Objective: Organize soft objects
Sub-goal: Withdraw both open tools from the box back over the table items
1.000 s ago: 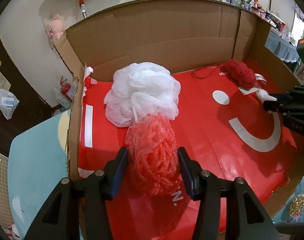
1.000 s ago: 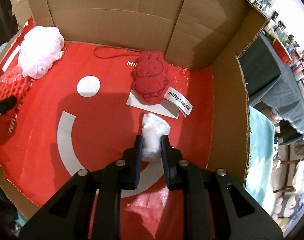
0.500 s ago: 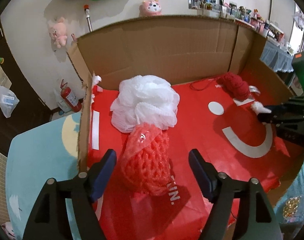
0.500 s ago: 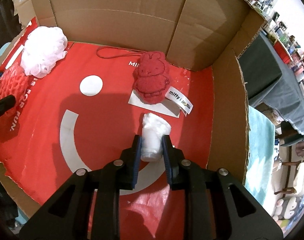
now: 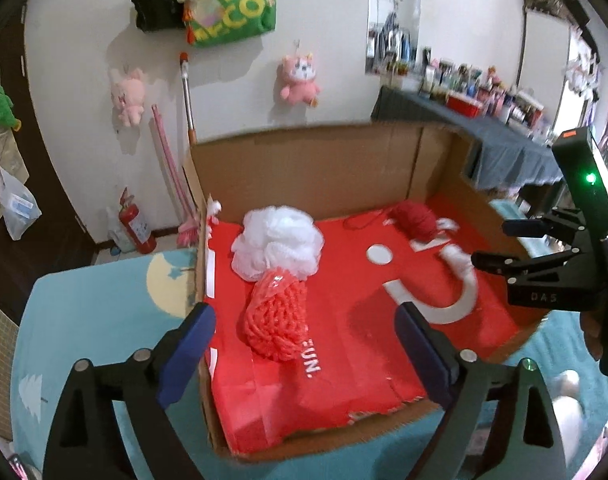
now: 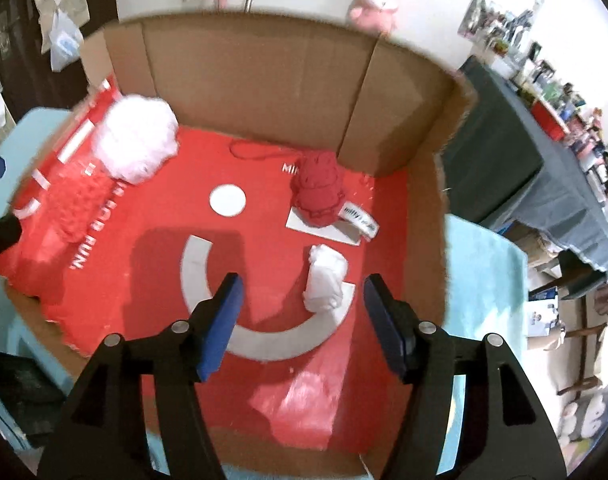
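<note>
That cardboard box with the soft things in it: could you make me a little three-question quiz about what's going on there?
1. True or false: the left gripper is clamped on the red mesh sponge.
2. What lies touching the red mesh sponge? A) white bath pouf B) red plush toy C) a green ball
3. Fill in: the small white soft item lies loose ahead of the open ____ gripper.

Key: 1 false; 2 A; 3 right.
</note>
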`<state>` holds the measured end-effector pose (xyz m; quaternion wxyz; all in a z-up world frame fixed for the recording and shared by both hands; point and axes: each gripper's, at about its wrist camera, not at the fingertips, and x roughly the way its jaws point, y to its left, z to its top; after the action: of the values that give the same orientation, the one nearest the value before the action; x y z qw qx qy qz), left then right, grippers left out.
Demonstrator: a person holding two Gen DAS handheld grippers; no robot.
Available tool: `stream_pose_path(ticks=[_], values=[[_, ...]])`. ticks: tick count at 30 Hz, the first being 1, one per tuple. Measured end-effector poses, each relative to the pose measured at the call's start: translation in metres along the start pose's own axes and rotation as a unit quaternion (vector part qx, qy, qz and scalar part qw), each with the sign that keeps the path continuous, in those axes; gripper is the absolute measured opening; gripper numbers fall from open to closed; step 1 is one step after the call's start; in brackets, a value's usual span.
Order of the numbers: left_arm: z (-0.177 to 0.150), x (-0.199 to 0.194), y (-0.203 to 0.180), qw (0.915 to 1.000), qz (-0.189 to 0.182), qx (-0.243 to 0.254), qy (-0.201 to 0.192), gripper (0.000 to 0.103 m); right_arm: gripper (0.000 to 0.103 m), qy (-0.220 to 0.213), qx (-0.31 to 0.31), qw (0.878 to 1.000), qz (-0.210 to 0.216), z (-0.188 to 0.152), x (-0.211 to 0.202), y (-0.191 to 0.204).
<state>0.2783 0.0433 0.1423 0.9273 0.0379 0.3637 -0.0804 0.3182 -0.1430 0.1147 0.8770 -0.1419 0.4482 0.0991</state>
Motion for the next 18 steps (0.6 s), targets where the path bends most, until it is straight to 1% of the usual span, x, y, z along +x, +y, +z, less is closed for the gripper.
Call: stream_pose_path(ticks=[2, 3, 5, 6, 7, 9, 12, 15, 18], values=[[-0.002, -0.021, -0.004, 0.9998, -0.005, -0.006, -0.021, 0.098, 0.071, -0.022, 0.007, 1.0, 0.002, -0.003, -0.022, 0.0], [-0.003, -0.03, -0.006, 0.9995, -0.007, -0.008, -0.03, 0.099, 0.072, -0.034, 0.012, 0.999, 0.007, -0.005, -0.035, -0.001], [-0.007, -0.052, -0.011, 0.9986, -0.009, -0.013, -0.05, 0.103, 0.073, -0.058, 0.019, 0.998, 0.01, -0.012, -0.06, -0.001], [-0.009, -0.062, -0.013, 0.9981, -0.009, -0.015, -0.059, 0.103, 0.075, -0.074, 0.024, 0.997, 0.009, -0.017, -0.077, -0.001], [-0.012, -0.073, -0.015, 0.9973, -0.01, -0.016, -0.071, 0.103, 0.076, -0.084, 0.028, 0.996, 0.009, -0.018, -0.084, -0.003], [-0.018, -0.093, -0.02, 0.9957, -0.017, -0.017, -0.09, 0.103, 0.083, -0.111, 0.031, 0.993, 0.015, -0.028, -0.108, -0.002], [-0.031, -0.122, -0.028, 0.9927, -0.028, -0.019, -0.116, 0.103, 0.085, -0.155, 0.032, 0.987, 0.01, -0.05, -0.15, 0.006], [-0.048, -0.151, -0.039, 0.9885, -0.032, -0.018, -0.147, 0.103, 0.085, -0.187, 0.036, 0.982, 0.012, -0.073, -0.18, 0.011], [-0.064, -0.174, -0.051, 0.9854, -0.037, -0.014, -0.165, 0.103, 0.086, -0.221, 0.039, 0.975, 0.006, -0.1, -0.208, 0.018]])
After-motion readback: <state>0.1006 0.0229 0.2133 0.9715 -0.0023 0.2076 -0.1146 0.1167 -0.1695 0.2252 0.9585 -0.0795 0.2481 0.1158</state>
